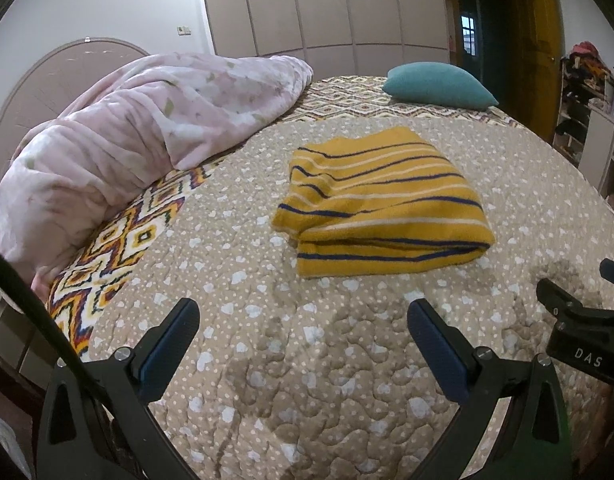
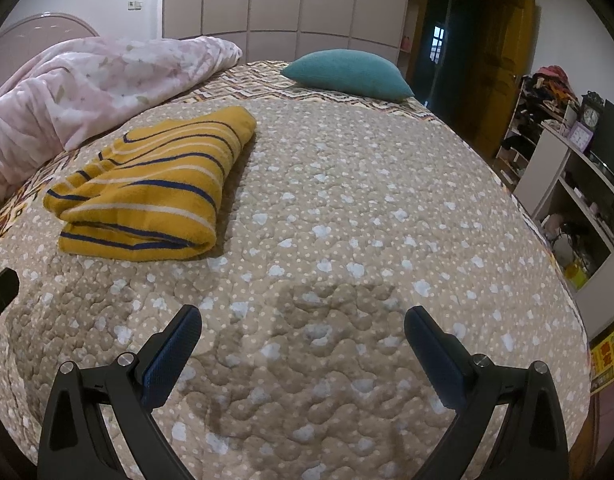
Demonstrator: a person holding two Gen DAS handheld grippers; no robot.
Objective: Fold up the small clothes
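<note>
Folded striped garment [image 1: 381, 204] between blanket [image 1: 119, 128], pillow [image 1: 437, 84].

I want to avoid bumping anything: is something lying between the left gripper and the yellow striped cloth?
Nothing visible does. Between the open left gripper and the folded yellow striped cloth there is only bare quilt. The pink blanket lies off to the left.

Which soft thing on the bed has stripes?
The yellow garment, folded on the quilt, with blue and white stripes. The pink blanket is flowery, and the teal pillow is plain.
</note>
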